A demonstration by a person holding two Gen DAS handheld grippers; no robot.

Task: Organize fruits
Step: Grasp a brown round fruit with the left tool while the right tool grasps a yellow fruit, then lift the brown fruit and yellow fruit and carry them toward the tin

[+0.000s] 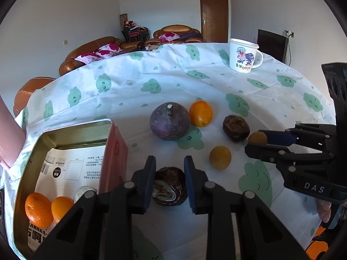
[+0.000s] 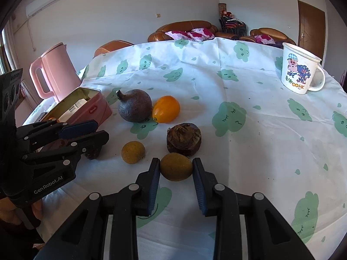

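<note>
Left gripper point(image 1: 169, 186) clamped on a wrinkled dark fruit point(image 1: 169, 187) beside the pink tin point(image 1: 112, 151) (two oranges inside), right gripper point(image 2: 176, 169) pinching a small brown fruit point(image 2: 176, 166), mug point(image 2: 300, 69) far beyond.

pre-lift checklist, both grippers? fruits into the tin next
1. Left gripper closed on the dark wrinkled fruit: ok, pads sit against both its sides.
2. Right gripper closed on the brown round fruit: ok, pads touch both sides.
3. Pink tin open with room: ok, lid off; two orange fruits sit in a near corner, and paper lining shows elsewhere.
4. Left path to the tin: cannot tell, the tin's pink wall stands right beside the left finger.
5. Neighbours clear of the right lift: ok, the second brown fruit and the dark shrivelled fruit lie apart from the jaws.
6. Grip firmness: cannot tell.
</note>
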